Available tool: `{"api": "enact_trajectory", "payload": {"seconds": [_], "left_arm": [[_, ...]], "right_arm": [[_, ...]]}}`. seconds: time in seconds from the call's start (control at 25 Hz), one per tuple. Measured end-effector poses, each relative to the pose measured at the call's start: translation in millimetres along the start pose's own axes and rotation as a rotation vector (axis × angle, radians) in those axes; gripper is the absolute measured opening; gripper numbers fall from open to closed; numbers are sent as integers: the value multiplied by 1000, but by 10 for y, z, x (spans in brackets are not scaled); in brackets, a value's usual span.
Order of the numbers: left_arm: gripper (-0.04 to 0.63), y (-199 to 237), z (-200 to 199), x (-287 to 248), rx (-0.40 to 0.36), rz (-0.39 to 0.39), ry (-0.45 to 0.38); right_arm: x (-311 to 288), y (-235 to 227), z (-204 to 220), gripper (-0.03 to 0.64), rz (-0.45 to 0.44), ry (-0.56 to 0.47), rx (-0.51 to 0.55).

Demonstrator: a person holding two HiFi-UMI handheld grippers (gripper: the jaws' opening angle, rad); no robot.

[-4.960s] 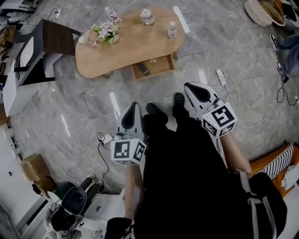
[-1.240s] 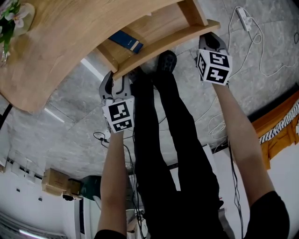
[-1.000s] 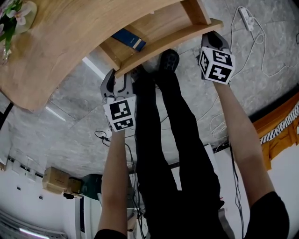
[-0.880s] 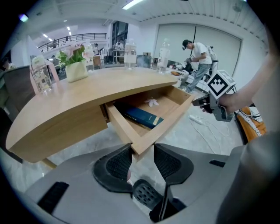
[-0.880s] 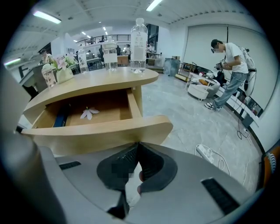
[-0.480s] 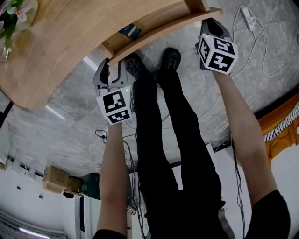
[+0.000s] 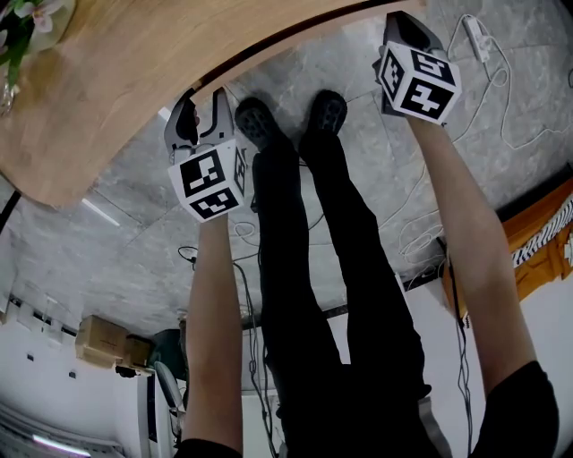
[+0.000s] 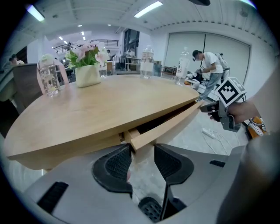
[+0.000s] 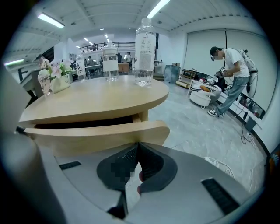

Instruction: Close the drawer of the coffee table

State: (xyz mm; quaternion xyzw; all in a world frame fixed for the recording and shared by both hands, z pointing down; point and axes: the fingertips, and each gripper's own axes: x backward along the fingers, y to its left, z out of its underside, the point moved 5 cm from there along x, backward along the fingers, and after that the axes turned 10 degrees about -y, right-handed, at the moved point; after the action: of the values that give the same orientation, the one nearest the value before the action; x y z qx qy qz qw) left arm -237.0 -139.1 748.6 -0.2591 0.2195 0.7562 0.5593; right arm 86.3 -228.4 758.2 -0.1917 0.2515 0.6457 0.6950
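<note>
The coffee table's light wood top (image 7: 107, 72) fills the head view's upper left, and only a dark slit shows under its edge. Its curved drawer front (image 8: 175, 124) stands out a little from beneath the top (image 8: 100, 109). My left gripper (image 7: 202, 106) is open; the drawer front's left end sits at its tips (image 8: 142, 148), between the spread jaws. My right gripper (image 7: 398, 22) is shut, and its joined tips (image 9: 139, 146) rest against the drawer front (image 9: 96, 133) near its right end.
A flower pot (image 8: 87, 72), a glass jar (image 8: 49, 78) and water bottles (image 9: 144, 46) stand on the table. The person's shoes (image 7: 327, 112) are just before the table. A power strip with cables (image 7: 472, 36) lies on the floor at right. Another person (image 9: 229, 74) stands farther back.
The drawer has slid in under the table top, and the blue book in it is now hidden. Both grippers moved with it toward the table. Neither gripper's jaws changed.
</note>
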Motion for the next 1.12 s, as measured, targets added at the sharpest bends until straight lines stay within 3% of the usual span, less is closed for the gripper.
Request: {"api": "enact_trajectory", "payload": {"seconds": [0.2,0.6,0.96,1.12], "left_arm": [[167,100,-76,-97,75,-53,-21],[167,107,-101,-119,99,-82,-33],[166,155,-126,-179,180,-132,-72],[167,162,-111,-199,144,-142,-77]], "right_arm": [[-112,54,-125,12,6,-18,-6],[-153,62,-162,12,12,-17,6],[-236,92,-227,12,9,-44,12],[-246,95,-246,12,1,-49,39]]}}
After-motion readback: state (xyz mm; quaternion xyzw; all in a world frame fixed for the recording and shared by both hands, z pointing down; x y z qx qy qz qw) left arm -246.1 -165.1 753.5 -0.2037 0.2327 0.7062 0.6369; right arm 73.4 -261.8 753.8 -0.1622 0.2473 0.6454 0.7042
